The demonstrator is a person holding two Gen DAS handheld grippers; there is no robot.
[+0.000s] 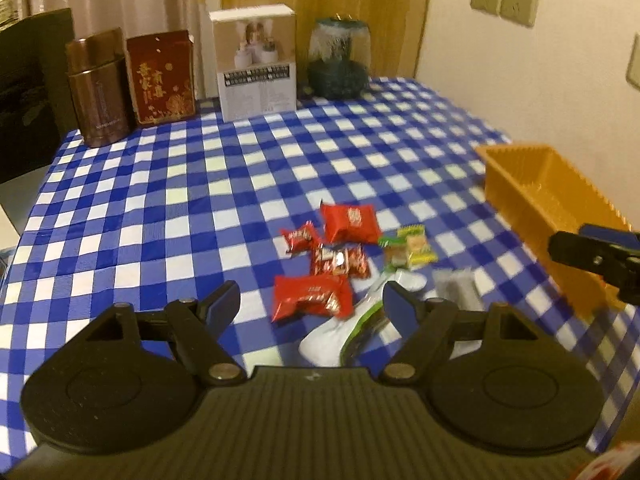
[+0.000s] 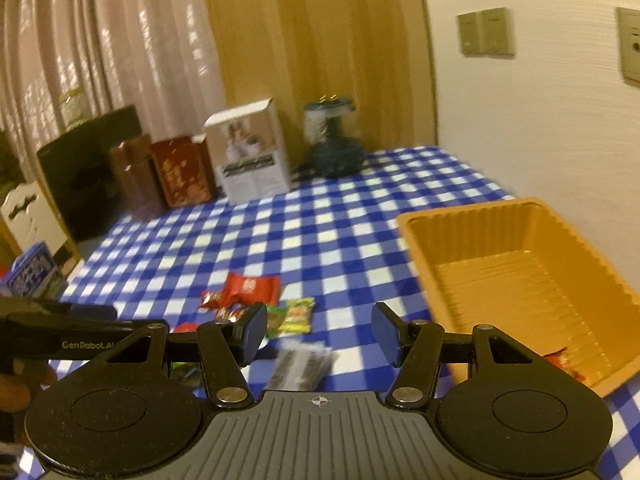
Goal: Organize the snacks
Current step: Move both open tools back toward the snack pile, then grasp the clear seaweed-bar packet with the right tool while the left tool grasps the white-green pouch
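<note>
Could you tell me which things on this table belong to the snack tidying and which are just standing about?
Job:
red snack packets
green-yellow packets
grey packet
white-green packet
orange tray

Standing about:
brown canister
red box
white box
glass jar

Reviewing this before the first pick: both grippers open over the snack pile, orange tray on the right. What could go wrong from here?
1. The red snack packets overlap in a tight cluster, so the left gripper may pinch two or scatter them.
2. The white-green pouch lies partly under the left gripper's right finger and could get dragged.
3. The right gripper and the left one work close together beside the orange tray; they could collide or nudge it.
</note>
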